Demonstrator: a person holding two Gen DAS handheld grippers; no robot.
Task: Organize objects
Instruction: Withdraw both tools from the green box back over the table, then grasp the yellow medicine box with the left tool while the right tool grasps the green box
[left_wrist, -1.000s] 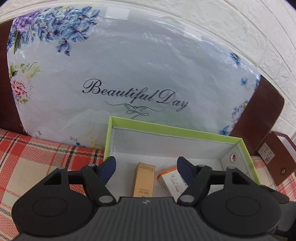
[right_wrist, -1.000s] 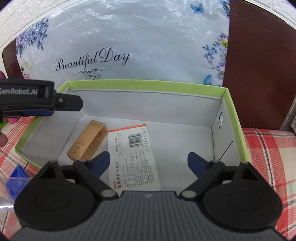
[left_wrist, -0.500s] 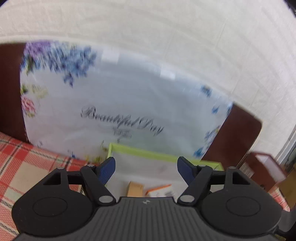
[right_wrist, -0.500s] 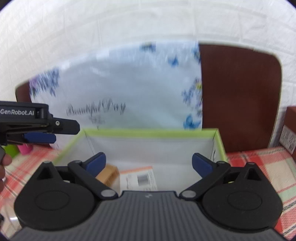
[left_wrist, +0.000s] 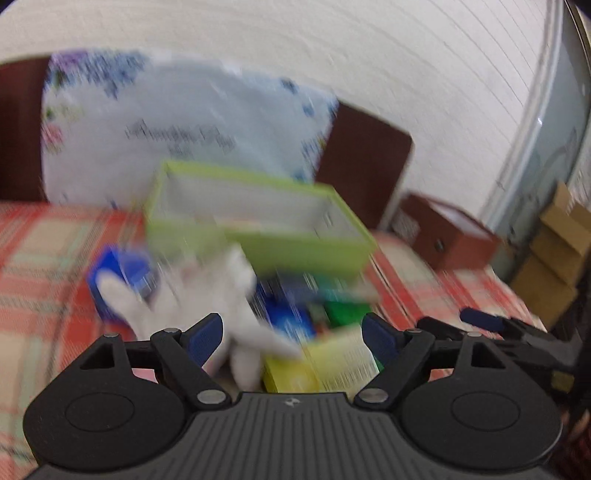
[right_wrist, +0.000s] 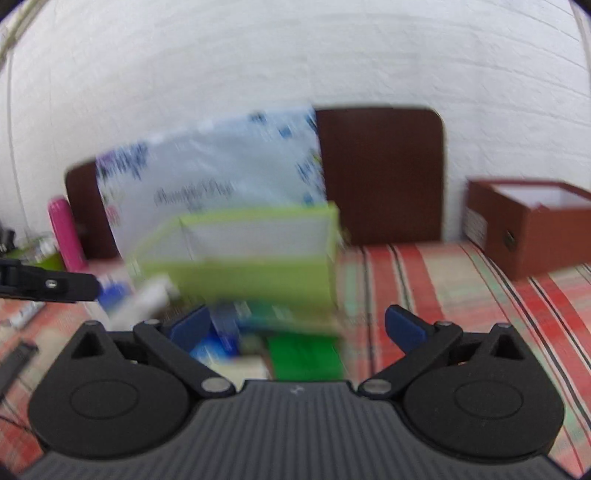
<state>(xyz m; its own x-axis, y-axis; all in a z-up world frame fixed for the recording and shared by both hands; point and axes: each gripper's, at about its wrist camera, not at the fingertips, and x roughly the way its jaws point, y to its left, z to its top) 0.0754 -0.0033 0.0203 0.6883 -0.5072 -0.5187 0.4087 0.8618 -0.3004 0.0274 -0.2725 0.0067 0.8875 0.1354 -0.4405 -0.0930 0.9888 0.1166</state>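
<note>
Everything is blurred by motion. The lime-green open box (left_wrist: 258, 254) (right_wrist: 240, 273) stands on the checked cloth. In front of it lies a pile of small things: a white soft item (left_wrist: 240, 291), a blue item (left_wrist: 118, 277), a blue packet (left_wrist: 291, 321) (right_wrist: 214, 343), a green pack (left_wrist: 347, 310) (right_wrist: 306, 354) and a yellow-green carton (left_wrist: 325, 365). My left gripper (left_wrist: 291, 334) hovers over this pile, its jaws opening and gripping nothing. My right gripper (right_wrist: 295, 325) is open wide and empty, just short of the box. Each gripper shows at the other view's edge.
A floral "Beautiful Day" bag (left_wrist: 184, 129) (right_wrist: 207, 184) leans on a dark brown headboard (right_wrist: 380, 173) behind the box. A brown cardboard box (right_wrist: 535, 229) (left_wrist: 450, 236) sits at the right. A pink bottle (right_wrist: 66, 236) stands at the far left. Tan cartons (left_wrist: 554, 258) are stacked at the far right.
Both grippers have pulled back from inside the green box, so the box looks smaller and the pile in front of it has come into view. Both pairs of jaws stand wider.
</note>
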